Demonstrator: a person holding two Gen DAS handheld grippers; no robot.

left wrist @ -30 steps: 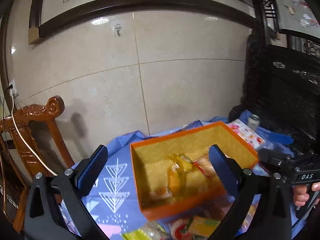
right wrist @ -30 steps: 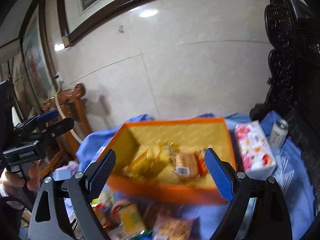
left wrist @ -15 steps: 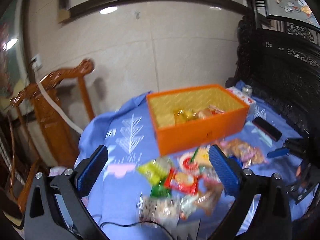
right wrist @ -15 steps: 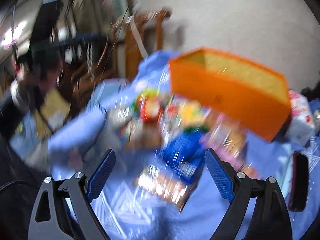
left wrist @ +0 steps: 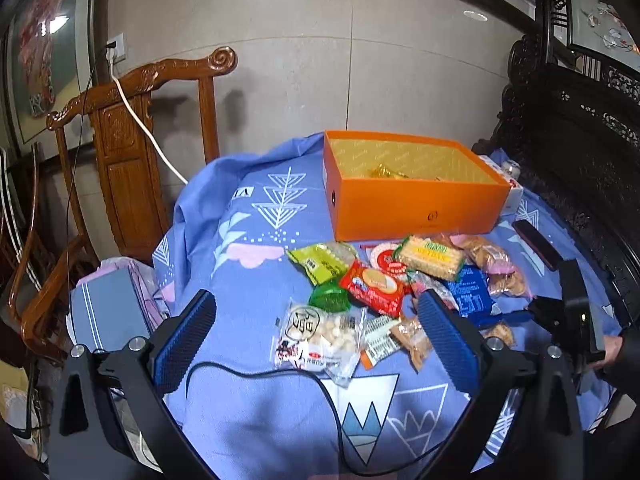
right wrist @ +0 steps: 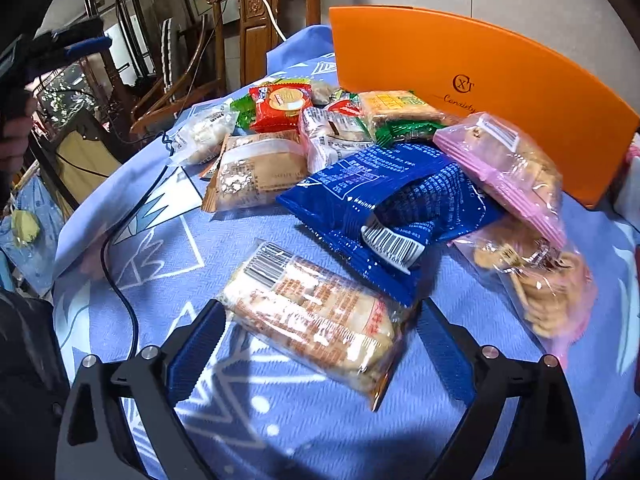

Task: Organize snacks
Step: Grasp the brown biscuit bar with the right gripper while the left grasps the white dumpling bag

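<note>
Barely started: orange box (left wrist: 416, 204) at the far side of the tabletop (left wrist: 248, 296) holds only a few snacks, with the snack pile (left wrist: 384, 280) loose in front of it. Right tool (right wrist: 318, 344) has just been opening; its jaws stand wide around a cracker pack (right wrist: 316, 312), not gripping. Left tool (left wrist: 316, 340) wide open, empty, over the pile's near edge.

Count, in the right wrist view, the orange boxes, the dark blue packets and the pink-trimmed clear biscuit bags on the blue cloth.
Orange cardboard box: 1
Dark blue foil packet: 1
Pink-trimmed clear biscuit bags, one leaning on the box, one lower right: 2
Total: 4
</note>
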